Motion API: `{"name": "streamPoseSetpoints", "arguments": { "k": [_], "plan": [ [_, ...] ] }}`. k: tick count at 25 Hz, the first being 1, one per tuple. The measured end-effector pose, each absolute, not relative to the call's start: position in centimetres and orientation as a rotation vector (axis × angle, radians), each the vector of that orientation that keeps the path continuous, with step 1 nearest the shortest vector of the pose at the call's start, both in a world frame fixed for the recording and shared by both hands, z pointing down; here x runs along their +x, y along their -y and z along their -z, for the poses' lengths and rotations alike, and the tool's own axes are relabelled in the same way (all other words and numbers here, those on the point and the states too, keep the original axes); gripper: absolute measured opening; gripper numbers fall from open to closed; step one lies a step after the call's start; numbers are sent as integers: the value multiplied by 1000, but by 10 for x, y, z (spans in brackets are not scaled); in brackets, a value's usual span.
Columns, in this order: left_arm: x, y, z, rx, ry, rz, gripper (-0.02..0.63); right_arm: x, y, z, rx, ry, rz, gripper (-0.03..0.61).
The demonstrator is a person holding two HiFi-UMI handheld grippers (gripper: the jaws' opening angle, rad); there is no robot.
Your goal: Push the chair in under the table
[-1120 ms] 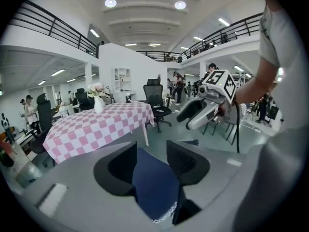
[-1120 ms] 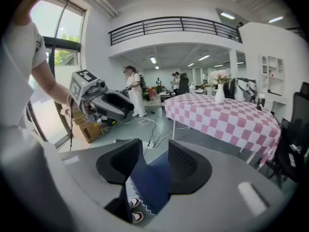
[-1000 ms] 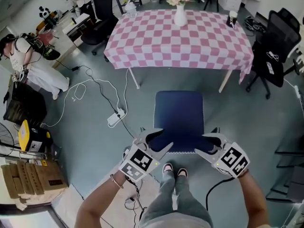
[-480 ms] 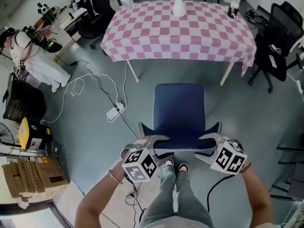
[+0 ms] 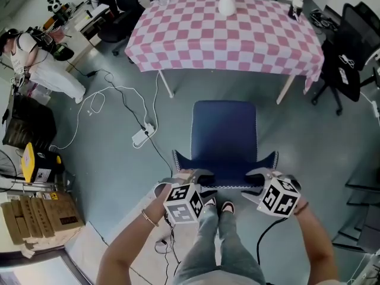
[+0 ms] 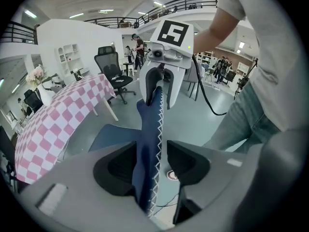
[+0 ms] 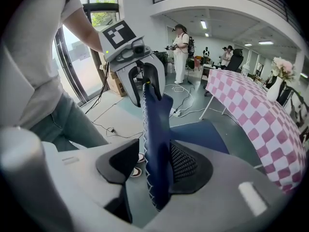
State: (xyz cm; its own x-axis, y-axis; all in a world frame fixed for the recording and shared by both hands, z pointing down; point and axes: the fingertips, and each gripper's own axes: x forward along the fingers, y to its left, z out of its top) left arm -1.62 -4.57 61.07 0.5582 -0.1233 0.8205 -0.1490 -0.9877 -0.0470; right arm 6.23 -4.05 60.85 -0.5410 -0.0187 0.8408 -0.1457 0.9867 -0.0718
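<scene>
The blue chair stands on the floor a little short of the table with its pink-and-white checked cloth, its seat facing the table. Its backrest, edged with white zigzag stitching, is nearest me. My left gripper straddles the backrest's left end and my right gripper its right end. In the left gripper view the backrest runs between the open jaws with gaps on both sides. In the right gripper view the backrest lies against one pad, with a gap on the other side.
A white vase of flowers stands on the table. A power strip and cables lie on the floor to the chair's left. Black office chairs stand at the right. A person is at the far left, cardboard boxes at lower left.
Both grippers have sunk lower and rolled, so their jaws now sit over the two ends of the backrest's top edge. The chair has not moved.
</scene>
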Motion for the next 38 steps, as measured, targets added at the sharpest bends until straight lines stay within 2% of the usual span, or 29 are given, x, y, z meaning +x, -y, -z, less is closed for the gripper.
{"name": "streamPoseSetpoints", "arguments": {
  "k": [6, 10, 18, 29, 38],
  "plan": [
    [-18, 50, -621, 2724, 265, -1475, 196, 67, 48, -622, 148, 2099, -153, 189],
    [-14, 51, -623, 2710, 278, -1470, 141, 68, 53, -626, 184, 2097, -158, 186],
    [-14, 50, -625, 2698, 243, -1481, 104, 67, 51, -629, 144, 2070, -165, 138],
    [-5, 63, -622, 2705, 239, -1475, 101, 75, 66, -625, 188, 2066, -125, 128],
    [-18, 126, -624, 2724, 269, -1479, 103, 63, 124, -628, 217, 2072, -122, 123]
  ]
}}
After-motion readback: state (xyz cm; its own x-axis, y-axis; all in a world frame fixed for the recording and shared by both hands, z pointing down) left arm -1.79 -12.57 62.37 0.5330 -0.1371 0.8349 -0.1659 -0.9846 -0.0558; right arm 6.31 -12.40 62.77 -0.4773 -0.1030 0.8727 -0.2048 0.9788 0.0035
